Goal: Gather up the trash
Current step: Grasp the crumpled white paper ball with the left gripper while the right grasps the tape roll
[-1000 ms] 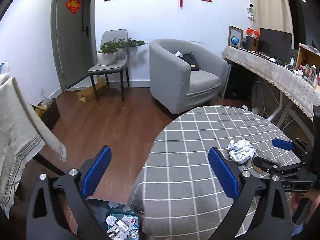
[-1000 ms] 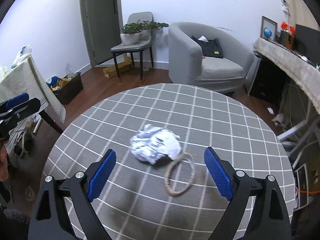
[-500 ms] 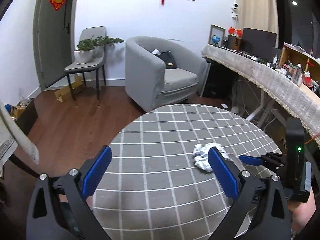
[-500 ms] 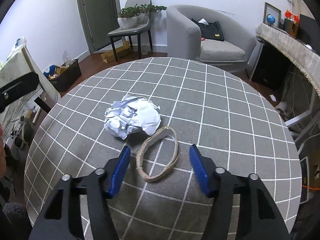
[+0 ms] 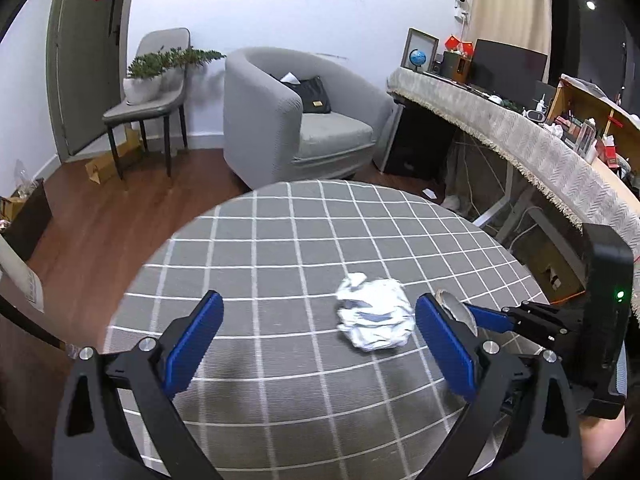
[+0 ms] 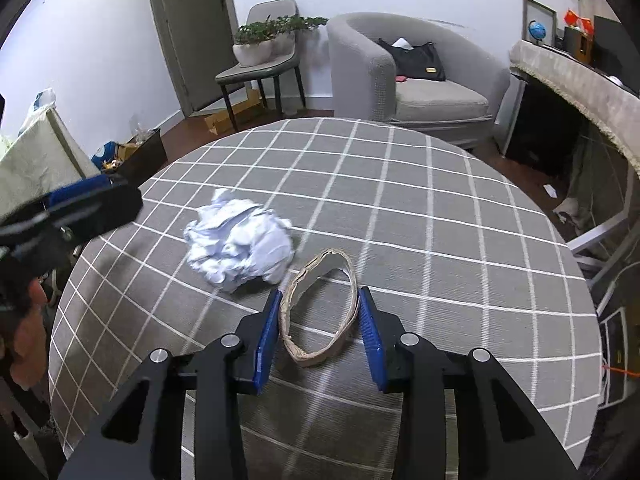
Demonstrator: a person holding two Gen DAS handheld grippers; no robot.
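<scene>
Beside the cardboard ring (image 6: 320, 308), crumpled paper (image 6: 240, 246) touches it.

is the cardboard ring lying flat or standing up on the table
Lying flat. In the right wrist view the cardboard ring rests on the checked table, its hole facing up and showing the cloth through it.

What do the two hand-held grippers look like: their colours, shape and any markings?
Both the left gripper and the right gripper have black angular frames with silver bolts and flat blue pads inside the jaws. A black box on the right gripper shows a small green light.
</scene>
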